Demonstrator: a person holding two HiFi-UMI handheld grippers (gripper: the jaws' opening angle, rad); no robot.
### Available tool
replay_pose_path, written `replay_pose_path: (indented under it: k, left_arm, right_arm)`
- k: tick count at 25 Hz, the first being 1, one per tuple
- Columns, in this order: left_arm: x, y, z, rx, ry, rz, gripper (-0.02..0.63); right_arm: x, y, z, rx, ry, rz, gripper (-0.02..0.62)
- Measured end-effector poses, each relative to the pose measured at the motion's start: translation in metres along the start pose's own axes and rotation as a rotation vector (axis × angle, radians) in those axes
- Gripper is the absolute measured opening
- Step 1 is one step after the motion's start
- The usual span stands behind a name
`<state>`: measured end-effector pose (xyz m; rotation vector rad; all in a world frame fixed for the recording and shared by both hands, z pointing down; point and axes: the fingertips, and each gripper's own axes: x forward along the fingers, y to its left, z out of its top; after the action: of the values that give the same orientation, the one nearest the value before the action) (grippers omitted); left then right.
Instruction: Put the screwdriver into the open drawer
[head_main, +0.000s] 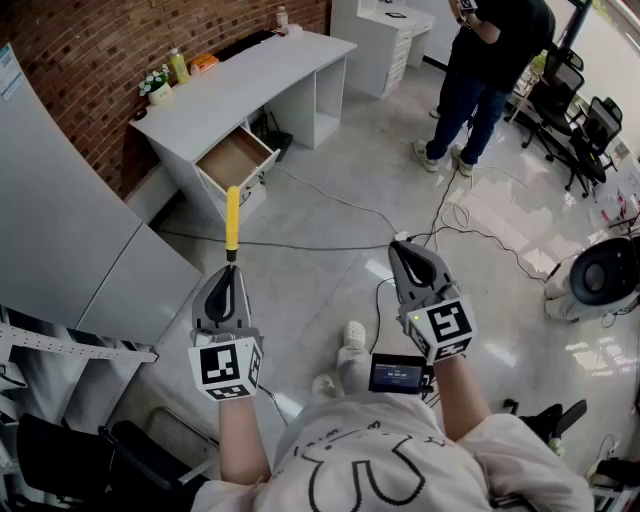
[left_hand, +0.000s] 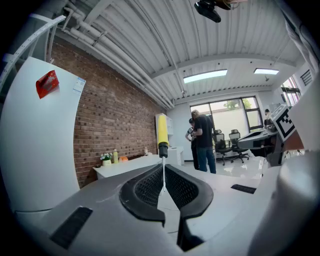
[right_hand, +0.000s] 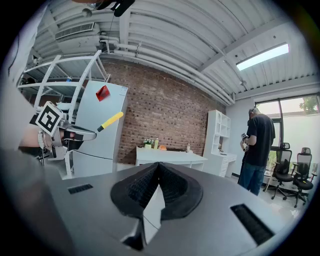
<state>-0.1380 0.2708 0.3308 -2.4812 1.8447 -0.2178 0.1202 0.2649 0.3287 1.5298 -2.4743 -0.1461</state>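
My left gripper (head_main: 231, 272) is shut on the metal shaft of a screwdriver (head_main: 232, 222) with a yellow handle, which sticks out forward beyond the jaws. In the left gripper view the screwdriver (left_hand: 162, 145) stands upright between the closed jaws (left_hand: 163, 189). The white desk (head_main: 245, 85) stands ahead, and its open drawer (head_main: 234, 159), brown inside, is pulled out just beyond the handle's tip. My right gripper (head_main: 403, 258) is shut with nothing in it, over the floor to the right. The right gripper view shows its closed jaws (right_hand: 158, 166) and the yellow screwdriver (right_hand: 110, 121) at the left.
A person (head_main: 487, 70) stands at the upper right near office chairs (head_main: 578, 125). Cables (head_main: 330, 215) run across the grey floor. A large grey-white cabinet (head_main: 60, 230) stands at the left, a metal rack (head_main: 60, 350) beside it. A plant and bottles (head_main: 166, 75) sit on the desk.
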Motion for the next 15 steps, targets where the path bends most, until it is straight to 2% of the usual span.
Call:
replay_pose_path:
  k: [8,15]
  left_arm:
    - [0.015,-0.002,0.007,0.011,-0.002,0.012,0.020]
    - [0.059,0.006,0.012,0.019,-0.008,0.037,0.020]
  right_arm:
    - [0.005,-0.019,0.000,0.008,-0.007,-0.017,0.018]
    - [0.044,-0.051,0.002,0.026,-0.054,-0.008,0.018]
